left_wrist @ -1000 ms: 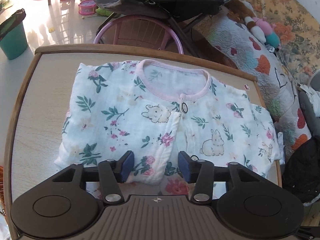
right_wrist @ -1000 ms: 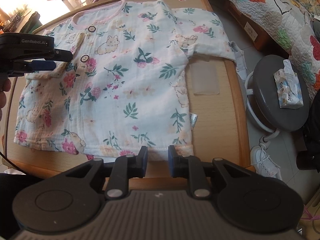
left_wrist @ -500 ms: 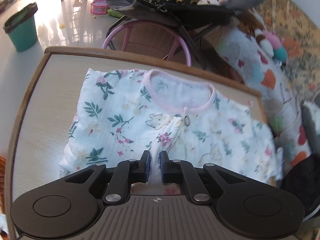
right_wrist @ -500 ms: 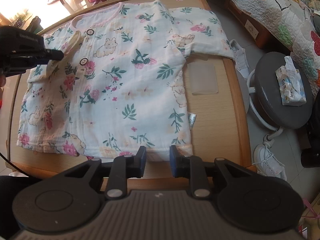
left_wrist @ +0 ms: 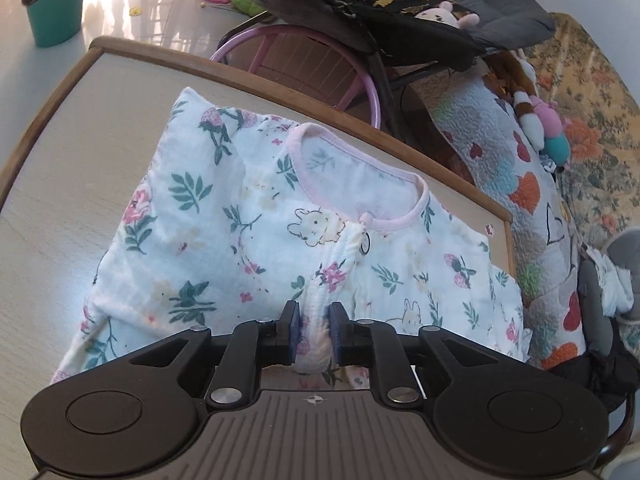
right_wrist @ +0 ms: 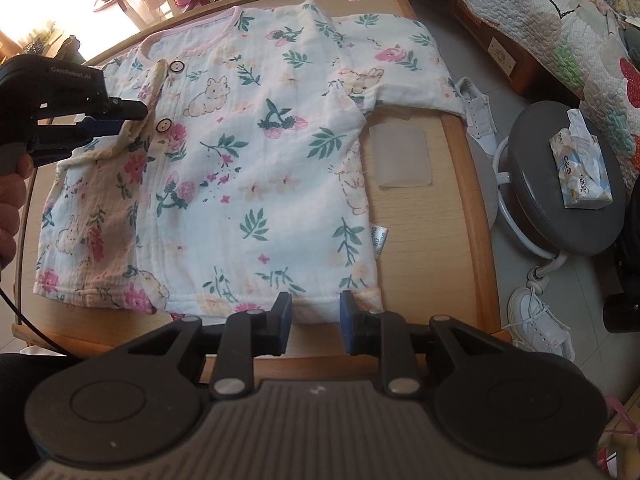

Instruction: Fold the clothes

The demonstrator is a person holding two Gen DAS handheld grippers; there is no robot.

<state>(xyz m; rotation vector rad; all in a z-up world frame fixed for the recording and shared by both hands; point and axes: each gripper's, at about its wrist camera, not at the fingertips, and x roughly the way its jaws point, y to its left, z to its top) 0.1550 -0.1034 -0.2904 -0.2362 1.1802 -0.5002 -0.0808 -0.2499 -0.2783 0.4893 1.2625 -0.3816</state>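
Floral baby shirt (right_wrist: 248, 168) lies spread flat on the wooden table (right_wrist: 468, 208), collar at the far end. The left tongs (left_wrist: 314, 334) are pinching the button placket, fabric bunched between the pads; they've just been easing open slightly. The right tongs (right_wrist: 316, 322) hang narrowly parted over the near hem, gripping nothing.

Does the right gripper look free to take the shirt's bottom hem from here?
Probably yes. The right gripper hangs open just short of the floral shirt's bottom hem, with nothing between; the left gripper pinches the button placket well away.
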